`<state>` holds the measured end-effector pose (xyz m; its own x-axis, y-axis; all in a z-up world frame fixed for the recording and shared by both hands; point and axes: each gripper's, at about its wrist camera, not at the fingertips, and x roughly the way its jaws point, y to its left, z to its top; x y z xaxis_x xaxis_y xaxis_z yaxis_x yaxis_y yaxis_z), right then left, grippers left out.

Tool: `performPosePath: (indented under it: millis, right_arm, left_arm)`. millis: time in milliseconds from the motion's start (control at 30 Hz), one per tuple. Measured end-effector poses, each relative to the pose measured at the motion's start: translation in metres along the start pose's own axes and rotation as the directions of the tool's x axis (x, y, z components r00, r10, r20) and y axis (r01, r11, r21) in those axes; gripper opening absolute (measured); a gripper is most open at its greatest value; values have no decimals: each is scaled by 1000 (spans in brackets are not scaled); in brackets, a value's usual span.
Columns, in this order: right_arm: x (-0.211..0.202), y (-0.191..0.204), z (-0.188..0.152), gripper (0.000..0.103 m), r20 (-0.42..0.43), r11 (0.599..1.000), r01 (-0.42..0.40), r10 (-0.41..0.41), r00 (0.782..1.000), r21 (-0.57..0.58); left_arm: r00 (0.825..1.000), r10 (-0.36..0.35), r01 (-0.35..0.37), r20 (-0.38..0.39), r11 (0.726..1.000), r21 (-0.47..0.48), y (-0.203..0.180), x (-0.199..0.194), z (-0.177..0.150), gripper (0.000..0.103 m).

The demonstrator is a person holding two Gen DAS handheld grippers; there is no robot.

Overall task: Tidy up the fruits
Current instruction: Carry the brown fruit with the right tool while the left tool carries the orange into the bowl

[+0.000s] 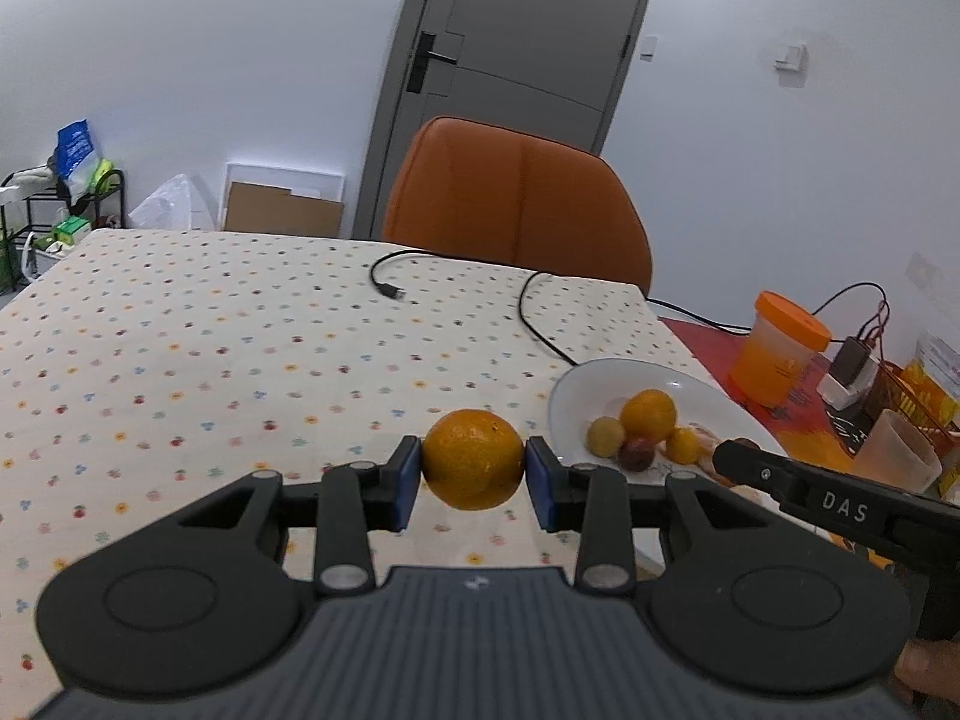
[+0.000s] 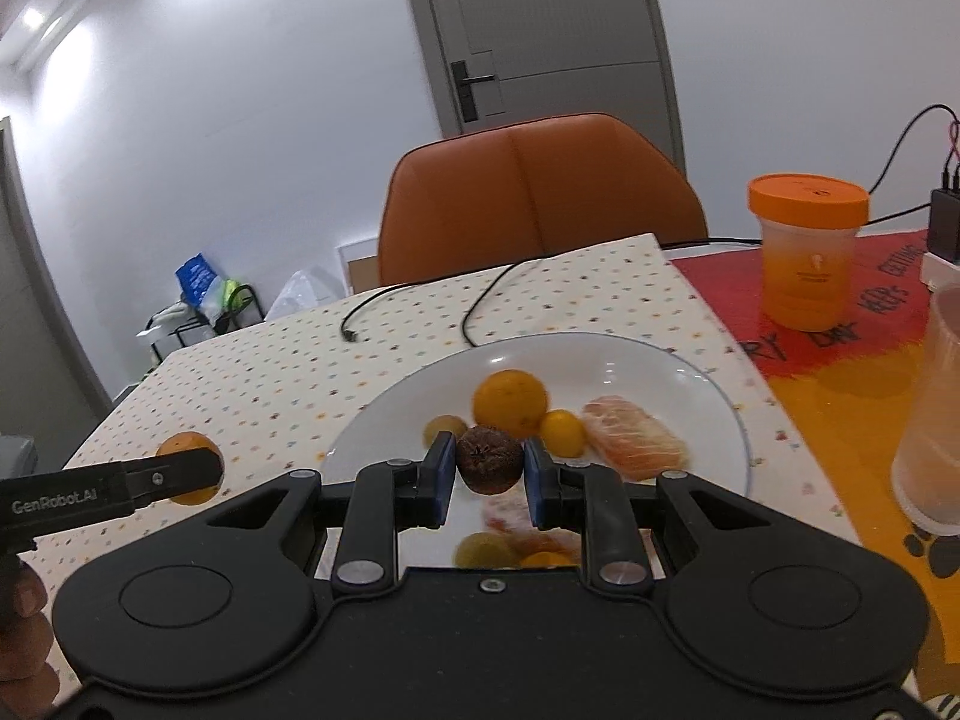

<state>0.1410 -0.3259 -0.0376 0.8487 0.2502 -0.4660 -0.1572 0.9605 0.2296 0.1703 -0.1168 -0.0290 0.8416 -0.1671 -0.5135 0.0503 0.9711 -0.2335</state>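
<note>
1. The left gripper (image 1: 473, 474) has its blue pads pressed on both sides of an orange (image 1: 473, 459), holding it above the dotted tablecloth (image 1: 180, 360), just left of the plate (image 1: 570, 396).
2. The right gripper (image 2: 485, 468) is closed around a dark, wrinkled brown fruit (image 2: 489, 459), its pads touching each side, over the near part of the plate.
3. On the plate lie a second orange (image 2: 510, 402), a small yellow fruit (image 2: 562, 433), a yellow-green one (image 2: 445, 429) and a pink-orange peeled segment (image 2: 635, 435). The mirror strip at the gripper's base only repeats these.
4. Beyond the plate, a black cable (image 1: 540, 324) crosses the cloth; an orange-lidded cup (image 2: 807, 252) and a clear cup (image 2: 936, 420) stand to the right, with a chair (image 1: 516, 198) behind.
5. Progress, as I judge it: most fruit is gathered on the plate, and no loose fruit shows on the cloth. Both held pieces need placing; whether they are going in or coming out I cannot tell.
</note>
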Motion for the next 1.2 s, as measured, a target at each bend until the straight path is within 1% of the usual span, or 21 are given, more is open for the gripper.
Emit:
performPosePath:
  millis: [133,167,200,300,667,1100,1200]
  right_arm:
    - [2,-8,1,24,3,1000,9,-9,1000,16]
    - [3,-8,1,28,3,1000,3,-3,1000,19]
    - [3,-9,1,30,5,1000,2,-2,1000,19]
    - [-1,-9,1,31,18,1000,-7,7,1000,0]
    - [-19,-35,-1,31,27,998,20,-21,999,61]
    - [-30,-34,-7,31,17,998,7,-8,1000,68]
    - [-32,-34,-8,31,11,998,6,-7,1000,70]
  left_arm:
    - [1000,-10,10,-1,1000,13,-7,3,1,36]
    - [1000,-11,11,-1,1000,16,-9,4,2,36]
    - [1000,-13,13,-2,1000,18,-10,5,2,36]
    - [1000,-18,19,-5,999,26,-15,8,2,36]
    - [998,-56,56,-14,997,59,-36,14,2,36]
    - [995,-100,102,-28,990,95,-60,19,1,37]
    - [996,-83,85,-22,991,107,-61,21,0,39]
